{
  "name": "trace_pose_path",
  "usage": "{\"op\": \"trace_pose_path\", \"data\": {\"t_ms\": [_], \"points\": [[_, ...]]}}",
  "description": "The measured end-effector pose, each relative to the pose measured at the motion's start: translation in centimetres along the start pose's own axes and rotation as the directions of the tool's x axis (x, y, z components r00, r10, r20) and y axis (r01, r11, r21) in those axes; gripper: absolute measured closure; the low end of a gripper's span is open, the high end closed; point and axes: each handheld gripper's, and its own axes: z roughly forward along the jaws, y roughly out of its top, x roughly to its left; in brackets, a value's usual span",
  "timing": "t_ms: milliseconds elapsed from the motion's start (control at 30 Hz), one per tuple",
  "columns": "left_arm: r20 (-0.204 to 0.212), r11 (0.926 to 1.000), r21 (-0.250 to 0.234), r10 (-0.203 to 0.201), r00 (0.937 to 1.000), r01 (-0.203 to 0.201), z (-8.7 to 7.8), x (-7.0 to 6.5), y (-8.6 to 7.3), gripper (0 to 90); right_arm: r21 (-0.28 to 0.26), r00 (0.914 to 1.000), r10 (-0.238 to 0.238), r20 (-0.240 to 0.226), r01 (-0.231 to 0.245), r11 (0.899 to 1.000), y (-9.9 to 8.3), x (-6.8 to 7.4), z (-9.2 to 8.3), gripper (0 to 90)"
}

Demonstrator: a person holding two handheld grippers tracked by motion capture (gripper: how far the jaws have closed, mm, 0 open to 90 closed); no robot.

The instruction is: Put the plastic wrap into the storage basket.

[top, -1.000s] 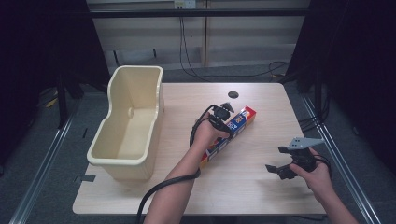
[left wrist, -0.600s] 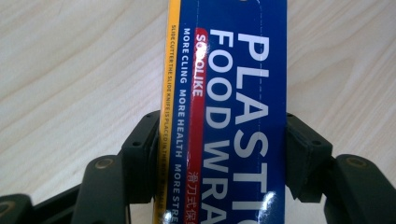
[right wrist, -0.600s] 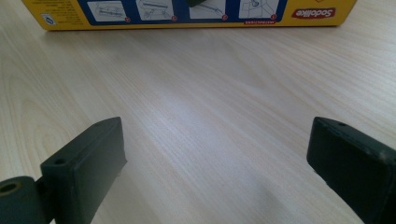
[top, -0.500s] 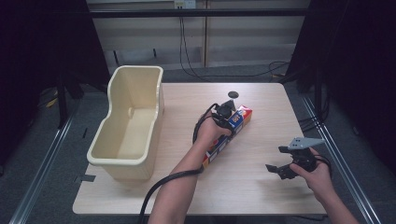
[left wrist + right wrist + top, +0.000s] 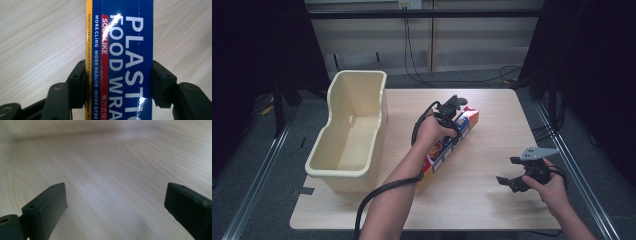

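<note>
With my left claw [image 5: 455,116] clamped across it, the food wrap box [image 5: 447,147] hangs ready to travel toward the tub [image 5: 343,172].

Its pads [image 5: 78,85] have just finished closing and now press the two long sides of the box, so I grip it across its width near the far end; its long axis runs on a slant over the middle of the desk [image 5: 492,110], from the near edge up toward the far right corner. As I judge it, what matters next is that the cream tub stands to the left of the box, along the desk's left edge, with its length running near to far. My right claw [image 5: 513,181] rests wide open and empty near the desk's near right corner, well apart from the box, so the left hand is plainly the nearer.
</note>
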Motion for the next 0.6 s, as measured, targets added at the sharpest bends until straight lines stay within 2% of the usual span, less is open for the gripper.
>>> {"op": "trace_pose_path", "data": {"t_ms": [133,200,367,467,500,600], "points": [[-0.019,0.9999,0.004,-0.014,0.9997,0.014,-1.6,0.0,-0.1,40.9,-0.004,1.0000,-0.004,-0.002,0.004,1.000,0.1,0.0,0.0,3.9],[-0.024,0.9996,0.022,-0.019,0.9995,0.020,-2.3,0.1,-0.2,40.9,-0.006,1.0000,-0.003,-0.001,0.003,1.000,0.1,0.1,0.0,3.9],[-0.022,0.9979,0.031,-0.056,0.9982,0.056,-4.1,0.6,-0.5,40.9,-0.005,1.0000,-0.009,0.002,0.009,1.000,0.1,0.1,0.0,3.9],[-0.022,0.9979,0.035,-0.054,0.9983,0.055,-4.9,0.8,-0.6,40.9,-0.007,0.9999,-0.009,0.004,0.009,1.000,0.1,0.1,0.0,3.9],[-0.023,0.9966,0.039,-0.071,0.9972,0.072,-5.7,0.9,-0.7,40.9,-0.006,1.0000,-0.008,0.002,0.008,1.000,0.2,0.2,0.0,3.9],[-0.026,0.9964,0.033,-0.077,0.9967,0.078,-6.6,1.1,-0.9,40.9,-0.011,0.9999,-0.009,0.005,0.009,1.000,0.2,0.1,0.0,3.9]]}}
